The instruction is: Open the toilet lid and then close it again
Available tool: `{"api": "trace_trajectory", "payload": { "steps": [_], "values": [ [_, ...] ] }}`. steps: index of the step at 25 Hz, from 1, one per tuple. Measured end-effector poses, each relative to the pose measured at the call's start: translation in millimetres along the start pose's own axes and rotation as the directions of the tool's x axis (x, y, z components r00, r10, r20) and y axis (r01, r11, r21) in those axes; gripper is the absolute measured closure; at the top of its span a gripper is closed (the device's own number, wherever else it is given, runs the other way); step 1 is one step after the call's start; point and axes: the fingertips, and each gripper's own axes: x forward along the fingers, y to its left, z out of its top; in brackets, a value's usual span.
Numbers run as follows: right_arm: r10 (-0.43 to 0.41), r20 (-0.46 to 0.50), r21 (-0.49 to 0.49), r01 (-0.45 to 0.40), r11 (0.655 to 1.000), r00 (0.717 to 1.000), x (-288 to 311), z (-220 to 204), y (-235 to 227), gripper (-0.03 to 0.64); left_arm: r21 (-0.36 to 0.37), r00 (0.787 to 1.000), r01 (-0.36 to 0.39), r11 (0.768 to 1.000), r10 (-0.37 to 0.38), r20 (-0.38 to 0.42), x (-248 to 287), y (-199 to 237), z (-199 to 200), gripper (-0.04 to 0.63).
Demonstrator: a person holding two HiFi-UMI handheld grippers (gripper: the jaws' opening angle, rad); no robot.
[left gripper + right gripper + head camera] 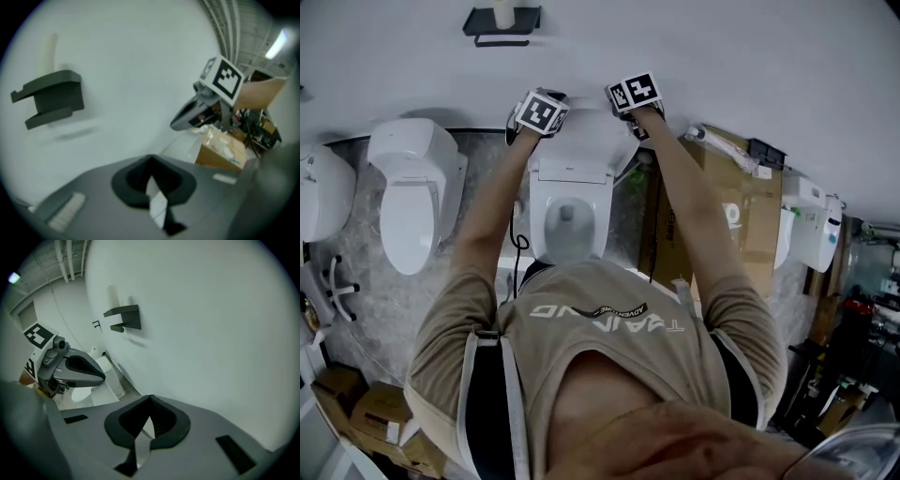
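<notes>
Since the left gripper (pixel 150 159) and right gripper (pixel 150 397) have jaws together and empty, the raised toilet lid (pixel 574 152) could drop and slam.

In the head view, the jaws of the left gripper (pixel 530 122) and the right gripper (pixel 639 122) were hidden behind their marker cubes (pixel 636 91). The end of the toilet (pixel 569 211) farthest from them was covered by the person's body (pixel 591 356). The white strip (pixel 157 201) between the left gripper's jaws was too blurred to be named.
</notes>
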Motion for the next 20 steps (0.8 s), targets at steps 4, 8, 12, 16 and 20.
{"api": "trace_trajectory", "payload": {
  "steps": [4, 8, 12, 16, 20],
  "values": [
    [-0.012, -0.002, -0.052, 0.012, 0.999, 1.000, -7.8, -7.4, 11.0, 0.606, 0.022, 1.000, 0.009, 1.000, -0.009, -0.004, -8.0, -10.4, -6.6, 0.594],
    [-0.023, 0.046, -0.058, 0.026, 0.998, 0.999, -21.4, -18.7, 27.1, 0.606, 0.049, 0.999, 0.034, 0.998, -0.034, -0.017, -22.4, -24.1, -15.7, 0.592],
    [-0.044, 0.078, -0.070, 0.049, 0.996, 0.996, -35.4, -33.2, 41.3, 0.606, 0.043, 1.000, 0.022, 0.999, -0.022, -0.014, -34.7, -37.4, -26.8, 0.592],
    [-0.032, 0.098, -0.054, 0.037, 0.998, 0.995, -47.7, -47.7, 54.0, 0.606, 0.037, 0.999, 0.043, 0.998, -0.042, -0.030, -46.1, -50.5, -36.9, 0.592],
    [-0.008, 0.081, -0.059, 0.012, 0.998, 0.997, -55.2, -65.2, 71.4, 0.606, 0.046, 0.996, 0.070, 0.997, -0.067, -0.054, -59.5, -66.9, -51.2, 0.592]
  ]
}}
